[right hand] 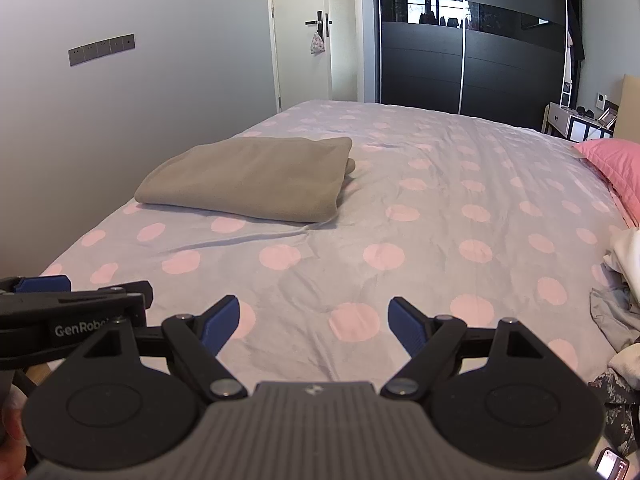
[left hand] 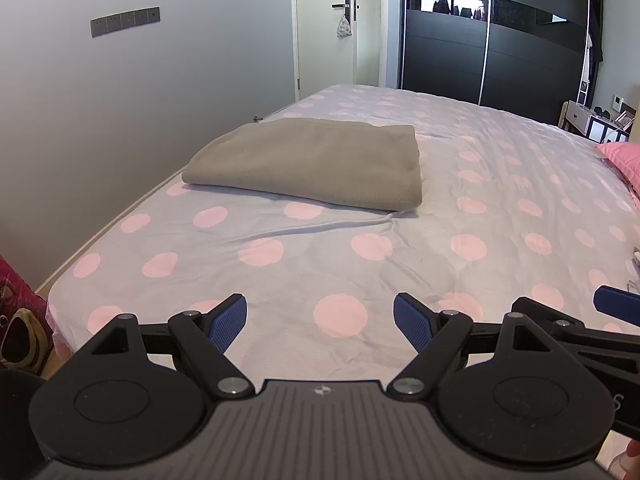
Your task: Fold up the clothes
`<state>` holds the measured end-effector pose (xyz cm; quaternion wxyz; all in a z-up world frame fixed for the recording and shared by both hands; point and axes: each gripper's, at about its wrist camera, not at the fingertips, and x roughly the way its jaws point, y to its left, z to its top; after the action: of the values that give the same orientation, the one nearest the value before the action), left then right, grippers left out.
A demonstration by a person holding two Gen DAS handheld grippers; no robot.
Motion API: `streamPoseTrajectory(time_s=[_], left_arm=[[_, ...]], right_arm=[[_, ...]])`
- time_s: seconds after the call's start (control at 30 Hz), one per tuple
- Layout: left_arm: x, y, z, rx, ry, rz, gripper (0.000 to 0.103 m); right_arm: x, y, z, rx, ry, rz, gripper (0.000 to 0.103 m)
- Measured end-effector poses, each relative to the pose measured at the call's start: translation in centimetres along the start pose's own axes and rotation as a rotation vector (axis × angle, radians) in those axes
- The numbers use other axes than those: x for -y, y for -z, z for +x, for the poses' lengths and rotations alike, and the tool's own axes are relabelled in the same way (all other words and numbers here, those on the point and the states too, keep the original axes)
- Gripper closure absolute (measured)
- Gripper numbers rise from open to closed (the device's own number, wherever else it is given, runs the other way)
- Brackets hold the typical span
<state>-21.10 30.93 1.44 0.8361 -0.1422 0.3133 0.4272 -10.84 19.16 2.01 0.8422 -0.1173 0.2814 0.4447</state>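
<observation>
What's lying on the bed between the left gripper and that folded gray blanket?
Nothing: only bare polka-dot sheet with a crease lies between the left gripper and the folded gray blanket, seen in the left wrist view.

1. Bedroom. Plain pale grey wall (left hand: 140, 92) along the left side, carrying a dark horizontal switch strip (left hand: 125, 21).
2. White door (left hand: 326, 28) at far end, dark lever handle (left hand: 344, 6); a small patterned pouch (left hand: 343, 27) hangs from it.
3. Dark sliding wardrobe (left hand: 488, 40) right of the door, glossy band across it reflecting a bright window.
4. Bed (right hand: 400, 240) fills the middle: grey cover, pink polka dots, creased. Left edge sits close to the wall.
5. Pink pillow (right hand: 616, 164) at right; beige headboard (right hand: 630, 108) behind it.
6. White bedside unit (right hand: 576, 124) by the far right corner, small items on top, too small to tell.
7. Soft daylight, even.
</observation>
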Motion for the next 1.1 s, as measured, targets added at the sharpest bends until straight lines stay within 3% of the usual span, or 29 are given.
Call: streamPoseTrajectory(time_s=[1.1], left_arm=[[0.02, 0.36, -0.16, 0.019, -0.006, -0.011, 0.022]], right_arm=[[0.38, 0.44, 0.38, -0.011, 0.002, 0.002, 0.020]])
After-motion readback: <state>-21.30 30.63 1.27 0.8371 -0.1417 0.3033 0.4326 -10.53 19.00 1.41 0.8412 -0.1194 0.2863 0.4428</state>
